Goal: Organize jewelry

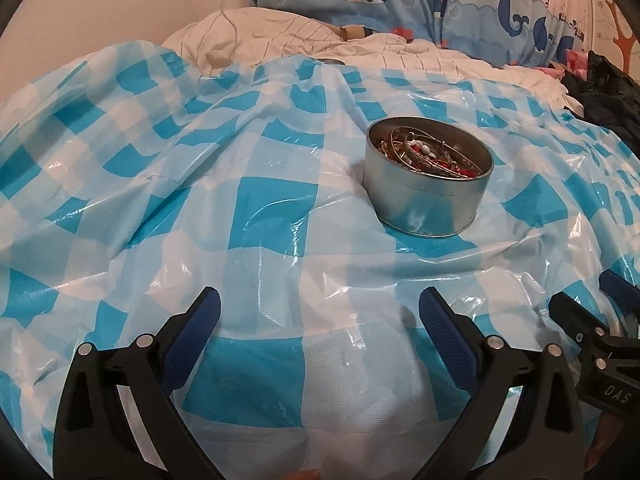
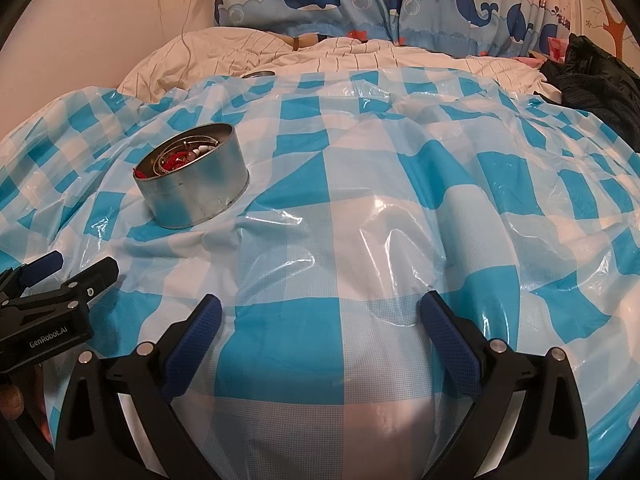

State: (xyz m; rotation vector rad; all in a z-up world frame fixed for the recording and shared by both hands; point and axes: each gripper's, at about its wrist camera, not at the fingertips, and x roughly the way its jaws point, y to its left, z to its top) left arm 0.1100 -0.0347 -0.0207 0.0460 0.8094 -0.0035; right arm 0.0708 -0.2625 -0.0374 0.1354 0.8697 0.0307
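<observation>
Metal tin [image 1: 428,184] of jewelry [image 1: 424,152] sits ahead-right of my left gripper [image 1: 320,312], spread wide, nothing between; right gripper [image 2: 320,316] likewise spread over bare checked plastic sheet [image 2: 400,200].

Left hand-held gripper [image 1: 320,300], right hand-held gripper [image 2: 320,306] spread, empty.

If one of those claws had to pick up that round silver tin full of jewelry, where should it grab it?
Probably across the side wall of the round silver tin, with the open left gripper coming from the near side, one finger on each flank. The tin stands upright, open-topped and low on the blue-and-white checked plastic sheet, and its wall is bare and smooth. The tangled jewelry fills the inside, so pinching the rim could snag.
</observation>
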